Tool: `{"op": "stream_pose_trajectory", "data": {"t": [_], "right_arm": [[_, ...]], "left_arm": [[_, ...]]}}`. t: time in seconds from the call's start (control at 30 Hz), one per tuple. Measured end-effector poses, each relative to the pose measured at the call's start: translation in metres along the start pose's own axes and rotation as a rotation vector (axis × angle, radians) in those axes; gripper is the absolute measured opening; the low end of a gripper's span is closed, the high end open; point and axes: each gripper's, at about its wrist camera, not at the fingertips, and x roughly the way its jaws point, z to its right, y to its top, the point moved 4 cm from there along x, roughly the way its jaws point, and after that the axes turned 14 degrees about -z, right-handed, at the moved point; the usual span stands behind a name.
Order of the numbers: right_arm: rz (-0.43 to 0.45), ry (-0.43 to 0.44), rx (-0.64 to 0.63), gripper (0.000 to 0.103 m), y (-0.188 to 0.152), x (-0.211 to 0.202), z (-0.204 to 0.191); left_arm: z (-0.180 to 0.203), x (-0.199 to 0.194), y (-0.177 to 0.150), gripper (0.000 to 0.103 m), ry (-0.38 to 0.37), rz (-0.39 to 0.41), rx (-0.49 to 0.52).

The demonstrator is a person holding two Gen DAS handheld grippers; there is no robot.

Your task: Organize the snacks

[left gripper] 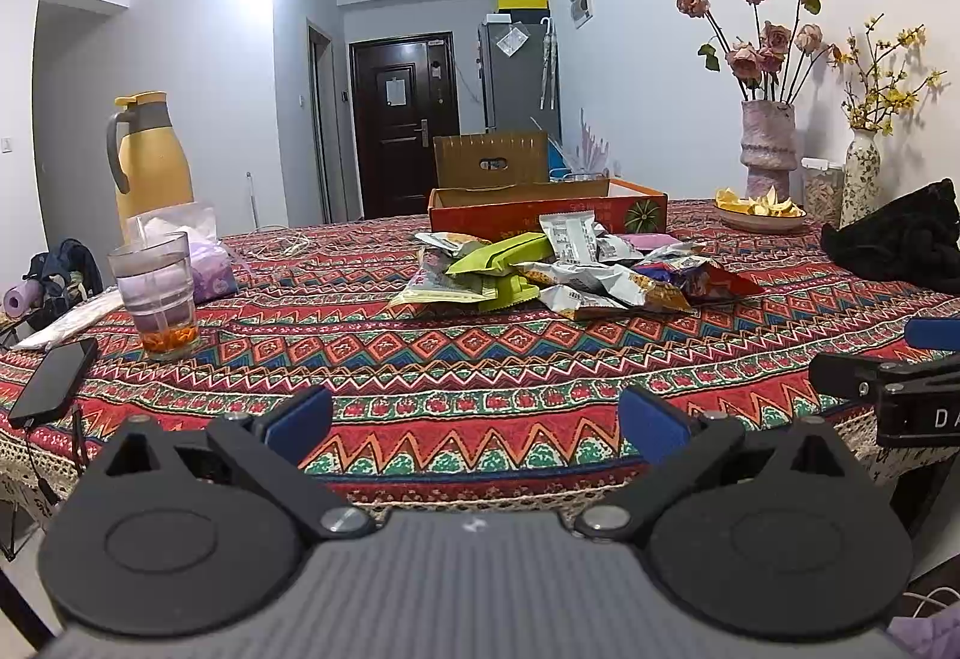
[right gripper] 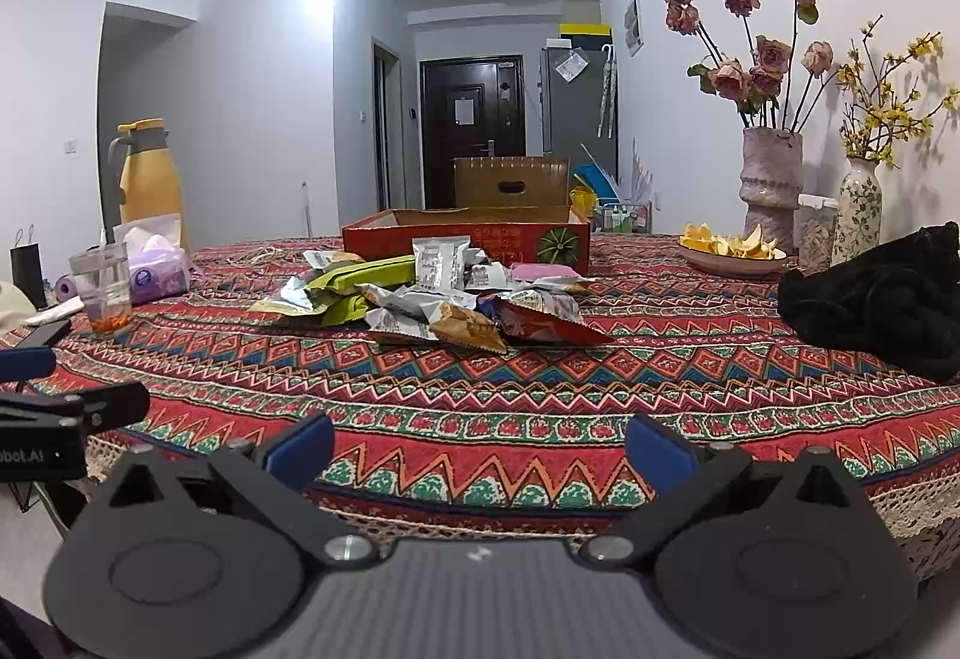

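Note:
A pile of snack packets (left gripper: 564, 272) lies in the middle of the patterned tablecloth, with green, silver and red wrappers; it also shows in the right wrist view (right gripper: 432, 299). Behind it stands a shallow red cardboard box (left gripper: 549, 209), open on top, also seen in the right wrist view (right gripper: 468, 239). My left gripper (left gripper: 477, 422) is open and empty at the table's near edge, well short of the pile. My right gripper (right gripper: 480, 446) is open and empty beside it, and shows at the right edge of the left wrist view (left gripper: 888, 365).
A glass of tea (left gripper: 157, 293), a phone (left gripper: 51, 383), a tissue pack (left gripper: 207, 263) and a yellow thermos (left gripper: 153, 152) stand at the left. A bowl of peels (left gripper: 759, 209), two flower vases (left gripper: 771, 149) and a black bag (left gripper: 900, 236) are at the right.

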Motion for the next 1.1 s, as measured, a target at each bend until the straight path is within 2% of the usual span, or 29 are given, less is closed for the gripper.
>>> {"op": "stream_pose_trajectory", "data": {"t": [1.1], "right_arm": [[0.001,0.000,-0.003,0.103,-0.0010,-0.0008,0.0000]], "left_arm": [[0.0013,0.0000,-0.0021,0.103,-0.001,-0.009,-0.002]]}}
